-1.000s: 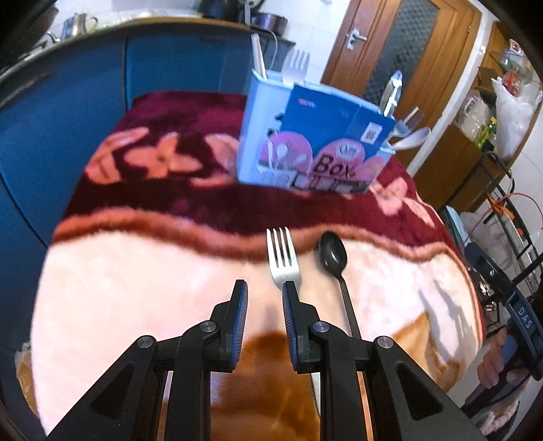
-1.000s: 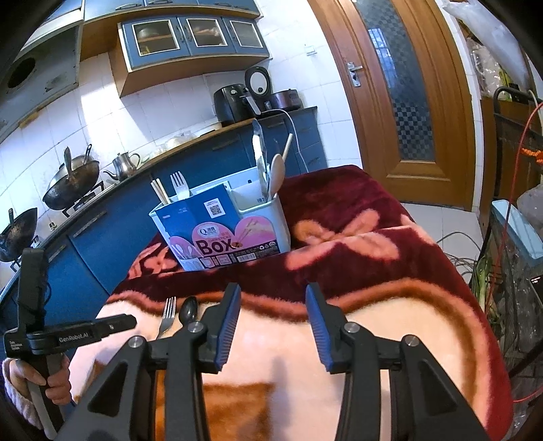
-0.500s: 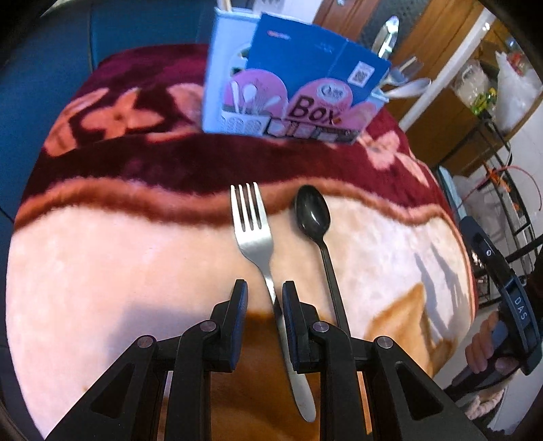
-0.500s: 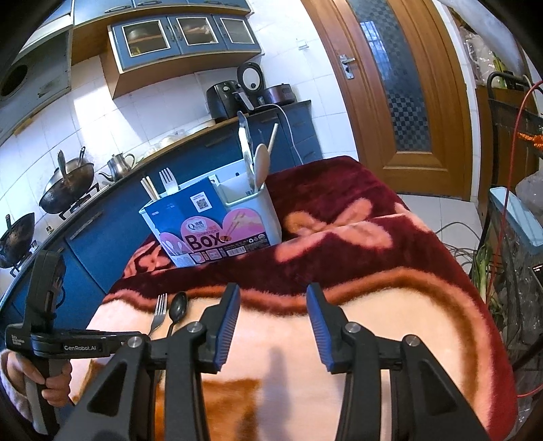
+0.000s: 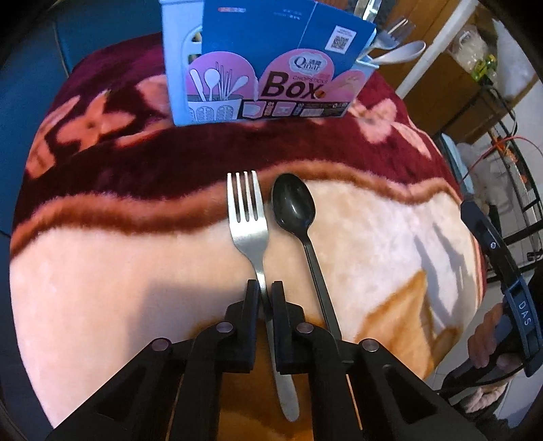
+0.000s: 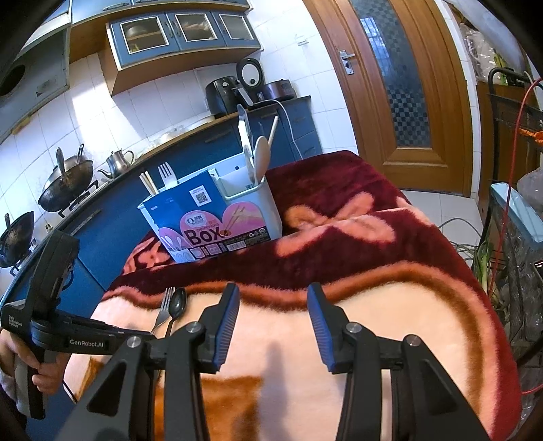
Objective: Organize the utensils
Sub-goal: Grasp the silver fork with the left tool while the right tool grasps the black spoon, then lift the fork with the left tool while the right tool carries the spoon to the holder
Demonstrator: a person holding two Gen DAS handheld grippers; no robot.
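L tool [image 5: 264, 288] just clamped onto fork [image 5: 249, 217] handle, mid-frame on blanket [image 5: 101, 288], w/ spoon [image 5: 294, 203] beside it. Neck grip prob. for lifting tines-up into box [image 5: 264, 64], top center. R tool [image 6: 273, 322] open, empty, waiting.

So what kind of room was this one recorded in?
A home kitchen, most likely. The right wrist view shows a wok and kettle on a blue counter, tiled walls and wall cabinets. The work surface is a blanket, holding a utensil box.
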